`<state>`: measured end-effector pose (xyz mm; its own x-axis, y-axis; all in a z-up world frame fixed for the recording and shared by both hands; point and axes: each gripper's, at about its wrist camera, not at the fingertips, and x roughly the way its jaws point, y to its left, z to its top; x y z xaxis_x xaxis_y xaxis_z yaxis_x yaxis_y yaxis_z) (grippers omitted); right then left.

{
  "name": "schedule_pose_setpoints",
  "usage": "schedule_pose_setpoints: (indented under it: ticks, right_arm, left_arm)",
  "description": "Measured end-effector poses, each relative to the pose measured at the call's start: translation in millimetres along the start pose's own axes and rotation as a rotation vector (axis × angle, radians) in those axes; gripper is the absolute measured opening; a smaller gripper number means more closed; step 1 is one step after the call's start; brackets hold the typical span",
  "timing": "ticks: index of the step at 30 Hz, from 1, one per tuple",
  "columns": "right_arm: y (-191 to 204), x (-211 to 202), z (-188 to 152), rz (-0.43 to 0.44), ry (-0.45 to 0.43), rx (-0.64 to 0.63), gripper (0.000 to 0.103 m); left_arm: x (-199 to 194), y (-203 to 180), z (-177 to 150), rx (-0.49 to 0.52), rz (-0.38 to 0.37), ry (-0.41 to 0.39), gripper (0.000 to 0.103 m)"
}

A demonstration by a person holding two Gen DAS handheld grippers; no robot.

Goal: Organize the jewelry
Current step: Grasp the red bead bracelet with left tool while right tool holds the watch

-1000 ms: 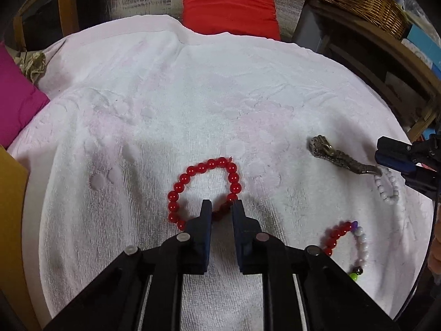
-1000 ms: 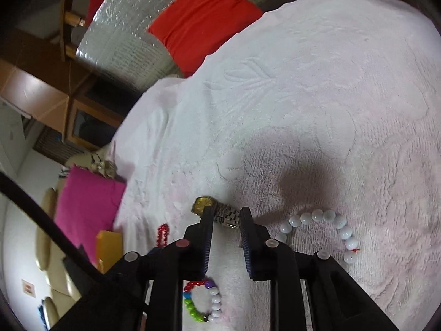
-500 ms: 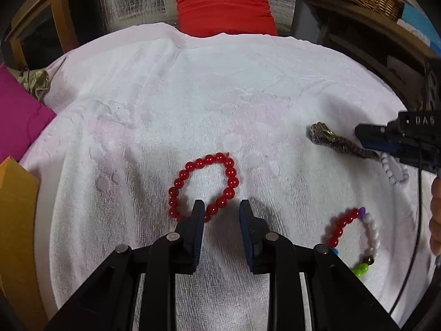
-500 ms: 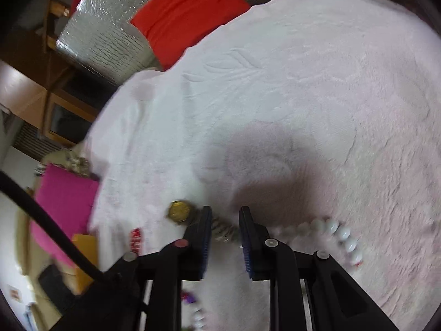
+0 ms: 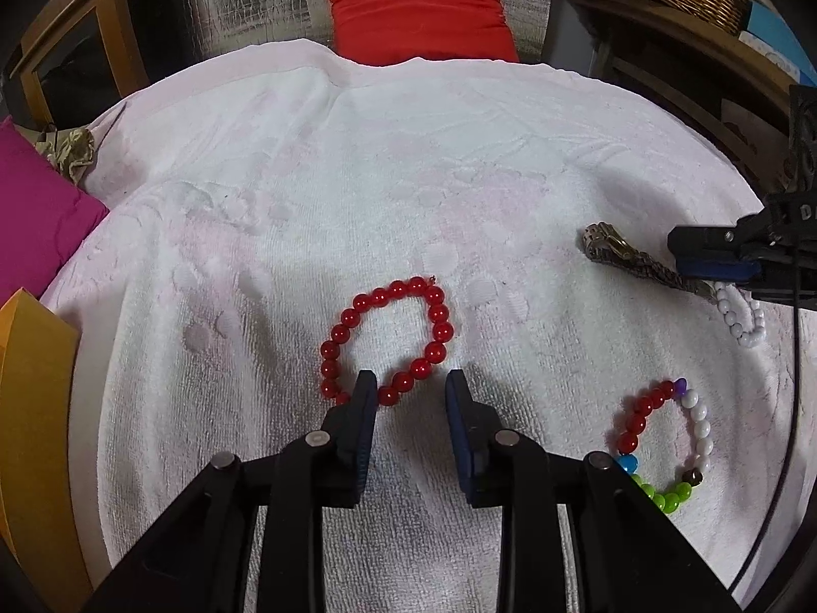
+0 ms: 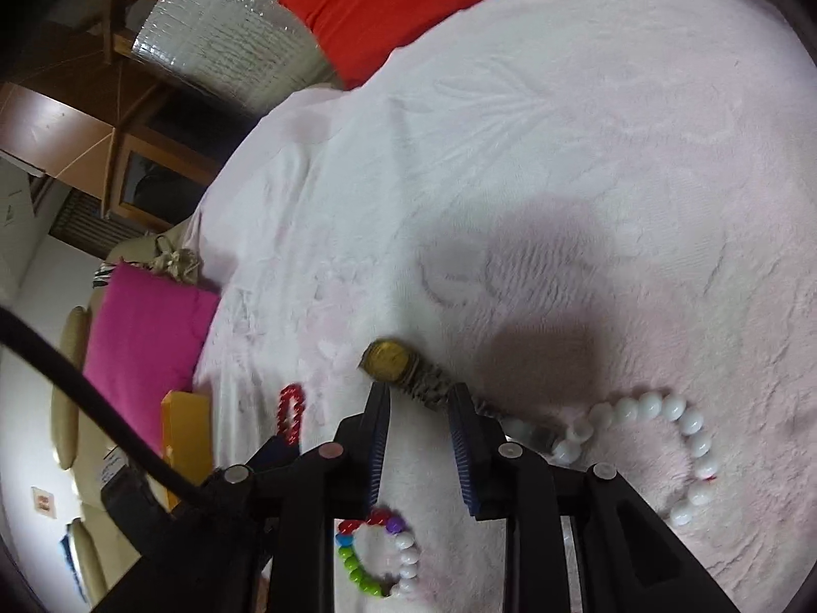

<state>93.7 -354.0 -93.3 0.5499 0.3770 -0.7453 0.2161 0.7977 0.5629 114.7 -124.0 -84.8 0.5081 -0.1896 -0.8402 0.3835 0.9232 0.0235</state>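
The left hand-held gripper (image 5: 411, 388) stands released beside the red bracelet (image 5: 390, 339) on the white towel (image 5: 408, 153). The right hand-held gripper (image 6: 418, 401), also released, straddles the watch (image 6: 403, 370).

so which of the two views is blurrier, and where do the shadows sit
Right wrist view is softer, smeared around the watch and red bracelet, with a dark shadow on the towel beyond its fingers. Left wrist view is sharp; faint shadow under its fingers by the red bracelet. Both bend at the edges.
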Motion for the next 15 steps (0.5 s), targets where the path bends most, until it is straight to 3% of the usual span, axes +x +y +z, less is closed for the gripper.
schedule_pose_setpoints:
  ticks: [5, 8, 12, 15]
  right_arm:
    - [-5, 1, 3, 0.0, -0.003, 0.026, 0.027]
    - [-5, -7, 6, 0.011, -0.053, 0.023, 0.027]
    - [-15, -1, 9, -0.011, -0.042, 0.058, 0.046]
    - [-13, 0, 10, 0.006, -0.03, 0.058, 0.045]
  left_arm:
    - [-1, 6, 0, -0.011, -0.019, 0.007, 0.03]
    - [-1, 14, -1, -0.022, -0.033, 0.014, 0.03]
    - [-3, 30, -2, -0.047, -0.019, 0.02, 0.03]
    - [-3, 40, -3, -0.078, -0.032, 0.027, 0.03]
